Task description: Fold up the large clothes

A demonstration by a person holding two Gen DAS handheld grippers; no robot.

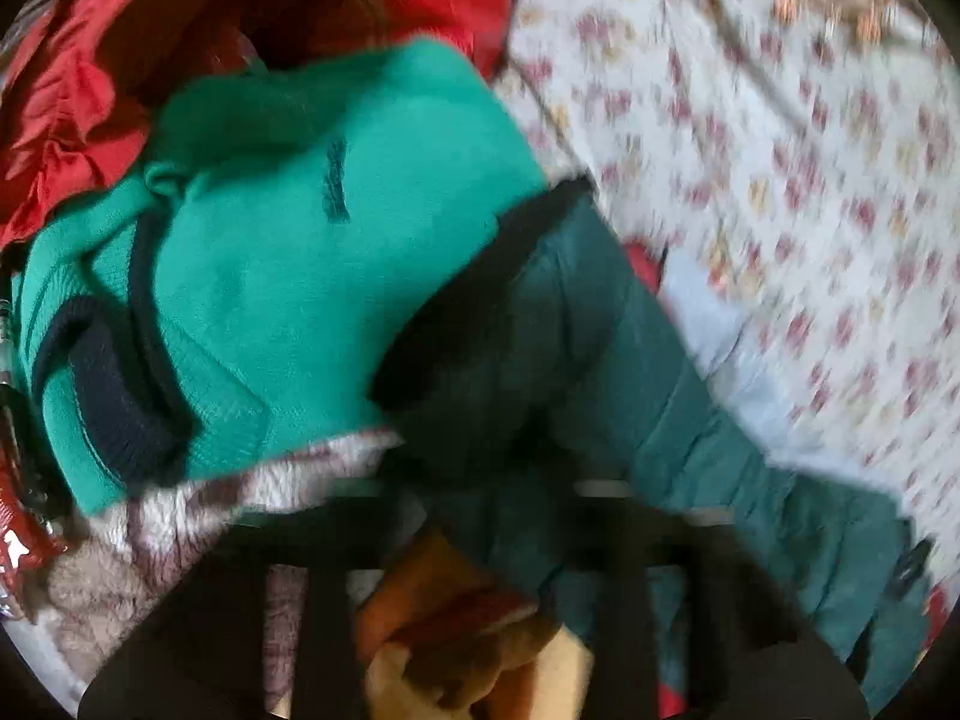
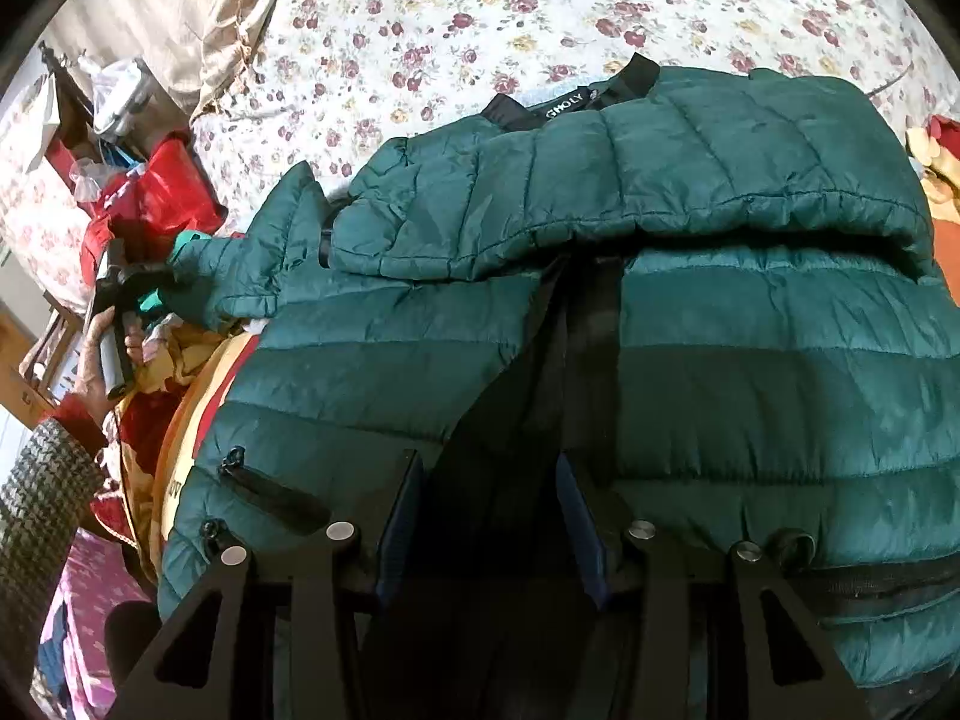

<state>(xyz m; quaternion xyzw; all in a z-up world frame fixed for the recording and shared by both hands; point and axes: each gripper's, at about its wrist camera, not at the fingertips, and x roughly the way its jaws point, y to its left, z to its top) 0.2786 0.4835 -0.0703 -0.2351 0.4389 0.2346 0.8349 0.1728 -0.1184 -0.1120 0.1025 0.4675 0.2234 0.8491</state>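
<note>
A dark green quilted puffer jacket [image 2: 690,324] lies on a floral bed sheet [image 2: 480,12], one sleeve folded across its front. My right gripper [image 2: 489,516] sits low over the jacket's open front zip with its jaws apart and nothing clamped. In the right wrist view my left gripper [image 2: 165,288] is at the far left, shut on the jacket's sleeve cuff [image 2: 240,276]. The left wrist view is blurred: the dark green sleeve [image 1: 630,372] runs from the gripper [image 1: 486,540] toward the right edge.
A bright green sweater [image 1: 288,276] with navy trim lies on a red garment [image 1: 78,90] left of the jacket. Yellow and red cloth [image 2: 180,372] lies under the jacket's left side. Bags and clutter [image 2: 120,138] stand beyond the bed's left edge.
</note>
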